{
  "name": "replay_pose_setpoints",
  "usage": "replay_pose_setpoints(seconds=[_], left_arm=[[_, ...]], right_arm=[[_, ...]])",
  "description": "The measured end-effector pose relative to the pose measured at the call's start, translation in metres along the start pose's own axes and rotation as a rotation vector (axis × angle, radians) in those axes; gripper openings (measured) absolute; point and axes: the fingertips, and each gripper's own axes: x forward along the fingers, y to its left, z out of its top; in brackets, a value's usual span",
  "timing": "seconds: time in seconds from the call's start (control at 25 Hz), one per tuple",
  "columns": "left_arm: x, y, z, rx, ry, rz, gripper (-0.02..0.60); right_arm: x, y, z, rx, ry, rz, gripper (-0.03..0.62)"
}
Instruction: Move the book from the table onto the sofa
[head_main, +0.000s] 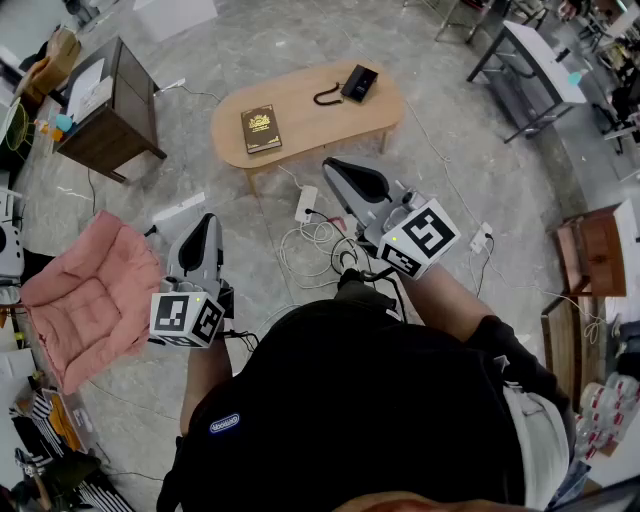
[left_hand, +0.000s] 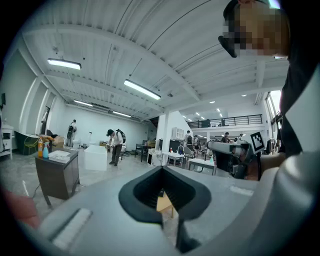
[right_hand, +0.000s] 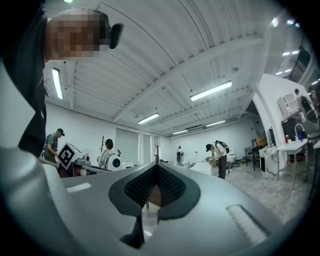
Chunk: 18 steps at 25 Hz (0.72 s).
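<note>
A dark book (head_main: 261, 128) with a gold emblem lies flat on the left part of an oval wooden table (head_main: 310, 120). A pink cushioned sofa (head_main: 90, 300) sits at the left on the floor. My left gripper (head_main: 207, 224) is held low, between the sofa and the table and well short of the book, with its jaws shut and empty. My right gripper (head_main: 335, 166) points toward the table's near edge, to the right of the book, also shut on nothing. In both gripper views the left gripper (left_hand: 162, 169) and the right gripper (right_hand: 156, 166) point up at the room and ceiling, and the book is out of sight.
A black telephone (head_main: 357, 82) rests on the table's far right. A power strip with tangled cables (head_main: 310, 215) lies on the floor before the table. A dark side table (head_main: 105, 105) stands at the back left, a grey desk (head_main: 530, 60) at the back right. Several people stand far off.
</note>
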Motion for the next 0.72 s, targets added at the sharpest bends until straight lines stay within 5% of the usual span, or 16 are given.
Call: replay_pose_setpoints(seconds=[0.72], left_arm=[[0.016,0.020,-0.010,-0.025,-0.005,0.013,0.000]], right_arm=[[0.009,-0.016,-0.014,0.027,-0.031,-0.042,0.031]])
